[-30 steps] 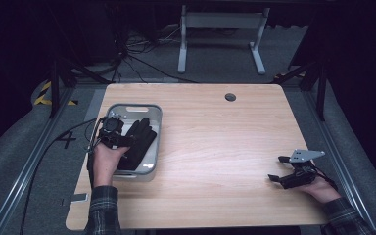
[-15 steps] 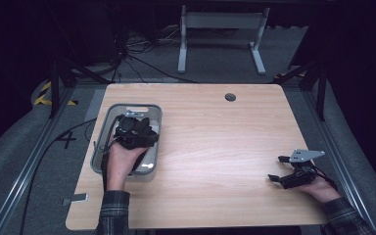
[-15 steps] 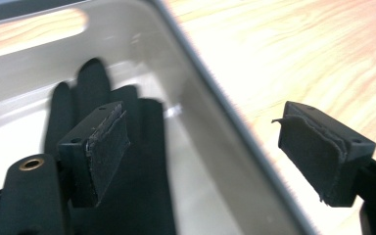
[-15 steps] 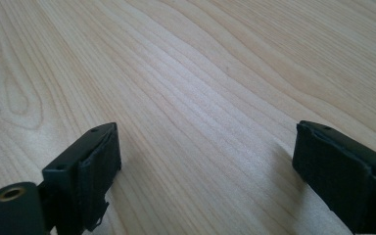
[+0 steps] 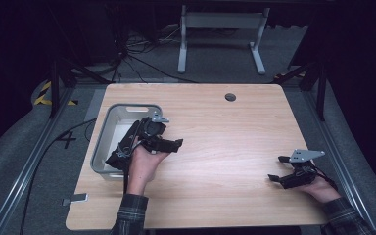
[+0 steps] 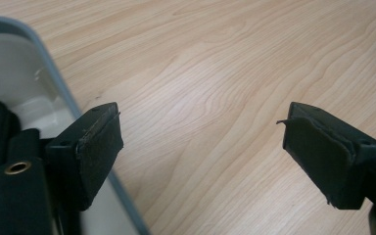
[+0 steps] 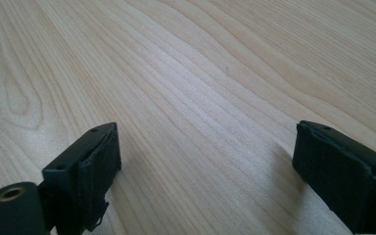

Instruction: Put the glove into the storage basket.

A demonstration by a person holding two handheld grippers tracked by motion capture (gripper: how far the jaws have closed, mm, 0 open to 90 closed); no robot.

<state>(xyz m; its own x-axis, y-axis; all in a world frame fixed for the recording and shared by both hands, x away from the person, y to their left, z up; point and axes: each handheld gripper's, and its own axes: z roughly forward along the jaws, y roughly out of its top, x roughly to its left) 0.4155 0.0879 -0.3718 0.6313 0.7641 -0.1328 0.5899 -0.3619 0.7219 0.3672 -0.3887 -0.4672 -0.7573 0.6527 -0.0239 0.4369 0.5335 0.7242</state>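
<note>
On the pale wooden worktop (image 5: 235, 147), the left black two-jaw tongs (image 5: 175, 143) have just been opening, nothing between their jaws, at the right rim of the grey rectangular metal tray (image 5: 108, 122) at the left, while the right black tongs (image 5: 276, 169) rest open near the right edge.

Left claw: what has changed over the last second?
The left claw swung from over the grey tray rightward past its rim onto the wooden table, its jaws opening with nothing between them. The right claw and the tray stayed put.
</note>
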